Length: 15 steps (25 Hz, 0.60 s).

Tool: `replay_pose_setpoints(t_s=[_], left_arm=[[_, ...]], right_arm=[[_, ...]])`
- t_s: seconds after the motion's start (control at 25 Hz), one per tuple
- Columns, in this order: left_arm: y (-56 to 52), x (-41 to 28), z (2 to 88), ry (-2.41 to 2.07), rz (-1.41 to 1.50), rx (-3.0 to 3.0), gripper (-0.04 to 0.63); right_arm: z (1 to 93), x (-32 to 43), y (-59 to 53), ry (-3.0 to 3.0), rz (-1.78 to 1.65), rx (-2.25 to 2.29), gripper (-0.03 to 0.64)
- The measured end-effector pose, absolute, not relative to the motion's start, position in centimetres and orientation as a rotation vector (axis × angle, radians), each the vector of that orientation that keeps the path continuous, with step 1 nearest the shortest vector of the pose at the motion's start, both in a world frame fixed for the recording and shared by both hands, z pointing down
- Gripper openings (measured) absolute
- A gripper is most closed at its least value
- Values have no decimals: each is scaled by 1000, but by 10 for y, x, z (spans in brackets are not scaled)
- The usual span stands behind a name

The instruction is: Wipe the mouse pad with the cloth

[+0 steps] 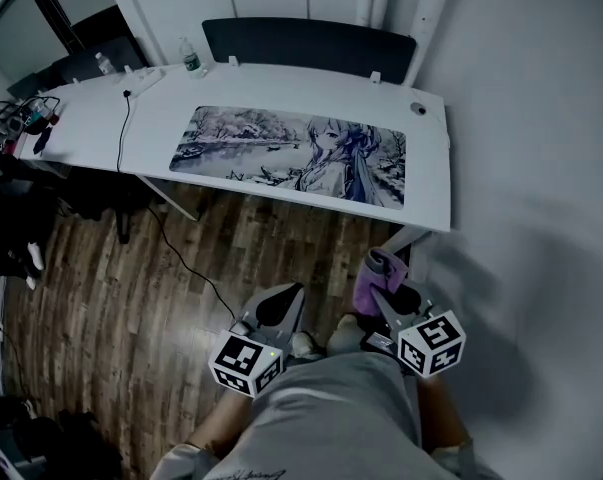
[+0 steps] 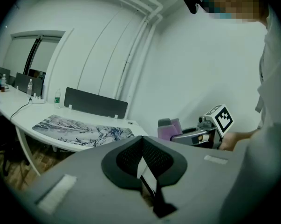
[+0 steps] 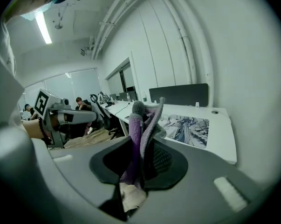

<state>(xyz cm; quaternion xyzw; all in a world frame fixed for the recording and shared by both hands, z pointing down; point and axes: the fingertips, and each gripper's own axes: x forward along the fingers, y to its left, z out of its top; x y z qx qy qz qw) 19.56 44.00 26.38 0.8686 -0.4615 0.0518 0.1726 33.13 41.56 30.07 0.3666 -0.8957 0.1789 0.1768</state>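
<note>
A long printed mouse pad (image 1: 291, 155) lies flat on the white desk (image 1: 431, 183); it also shows in the left gripper view as the mouse pad (image 2: 84, 127) and in the right gripper view as the mouse pad (image 3: 187, 125). My right gripper (image 1: 384, 286) is shut on a purple cloth (image 1: 381, 266), bunched upright between the jaws, the cloth (image 3: 142, 125) filling the middle of its own view. My left gripper (image 1: 279, 303) is shut with nothing in it. Both are held close to the person's body over the wooden floor, well short of the desk's front edge.
Two water bottles (image 1: 191, 60) (image 1: 103, 64) and a black cable (image 1: 126, 118) sit at the desk's back left. A dark partition panel (image 1: 311, 43) runs behind the desk. A white wall (image 1: 541, 168) closes the right side. Clutter (image 1: 21, 118) crowds the far left.
</note>
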Motion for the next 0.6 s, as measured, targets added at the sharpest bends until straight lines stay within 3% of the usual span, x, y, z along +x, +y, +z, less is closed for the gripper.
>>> replay_pose_setpoints(t_s=[0.6], left_arm=[[296, 211, 282, -1340, 210, 2434, 18]], right_arm=[[332, 350, 262, -2515, 545, 936, 95]])
